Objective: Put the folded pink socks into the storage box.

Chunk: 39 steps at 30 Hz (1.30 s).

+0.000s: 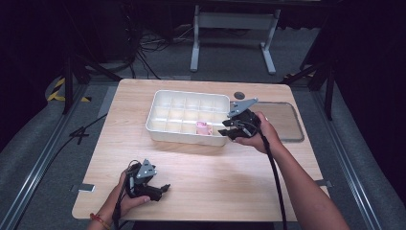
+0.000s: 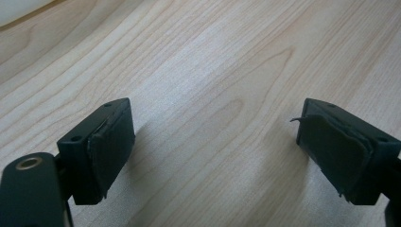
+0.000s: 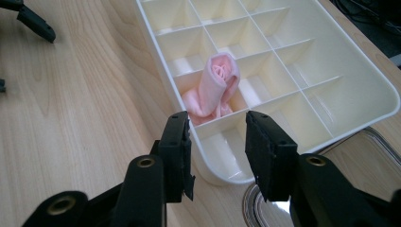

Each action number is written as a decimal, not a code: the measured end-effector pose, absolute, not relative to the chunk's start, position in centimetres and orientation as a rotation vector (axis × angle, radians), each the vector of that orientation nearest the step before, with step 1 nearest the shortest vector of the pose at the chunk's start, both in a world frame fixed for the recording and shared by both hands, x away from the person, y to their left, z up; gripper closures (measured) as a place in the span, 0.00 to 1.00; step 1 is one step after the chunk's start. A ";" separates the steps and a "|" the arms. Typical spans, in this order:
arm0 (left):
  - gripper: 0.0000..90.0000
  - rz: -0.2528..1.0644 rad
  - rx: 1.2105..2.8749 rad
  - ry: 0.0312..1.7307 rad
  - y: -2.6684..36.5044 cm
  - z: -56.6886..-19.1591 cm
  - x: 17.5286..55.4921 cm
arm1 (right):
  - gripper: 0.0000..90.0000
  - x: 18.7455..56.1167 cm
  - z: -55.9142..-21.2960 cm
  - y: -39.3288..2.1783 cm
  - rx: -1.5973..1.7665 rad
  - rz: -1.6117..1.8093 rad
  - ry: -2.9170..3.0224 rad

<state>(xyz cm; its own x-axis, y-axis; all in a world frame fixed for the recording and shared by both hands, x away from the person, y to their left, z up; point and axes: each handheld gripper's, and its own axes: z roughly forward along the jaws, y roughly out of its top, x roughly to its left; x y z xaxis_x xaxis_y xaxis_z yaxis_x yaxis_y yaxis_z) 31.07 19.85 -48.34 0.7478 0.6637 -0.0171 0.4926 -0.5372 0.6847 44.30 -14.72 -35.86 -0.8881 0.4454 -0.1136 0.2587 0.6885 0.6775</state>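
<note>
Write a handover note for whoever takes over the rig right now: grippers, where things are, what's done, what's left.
Left gripper: open, holding nothing, low over the wooden table near its front edge.
Right gripper: open, nothing between its jaws, at the right end of the white divided tray.
Rolled pink cloth: in a front-row compartment near that end, sticking up above the dividers.
Done: cloth is in the tray.
Left: the other compartments look empty; no further cloths on the table.
</note>
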 end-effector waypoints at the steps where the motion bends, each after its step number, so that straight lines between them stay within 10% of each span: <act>1: 0.14 0.321 2.251 0.863 19.9 -48.3 31.1 | 0.67 44.0 -35.8 -15.0 0.554 0.997 2.627; 39: 0.14 0.318 2.253 0.863 19.8 -48.3 31.1 | 0.49 38.0 -37.4 -21.8 0.546 0.909 2.542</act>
<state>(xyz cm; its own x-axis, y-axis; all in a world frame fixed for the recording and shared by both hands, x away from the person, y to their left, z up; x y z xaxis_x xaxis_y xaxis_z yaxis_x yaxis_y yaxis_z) 31.09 19.85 -48.33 0.7486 0.6627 -0.0182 0.4929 -0.5380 0.6838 37.95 -21.83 -37.35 -0.8502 0.4773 -0.2223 0.2280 0.7143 0.6617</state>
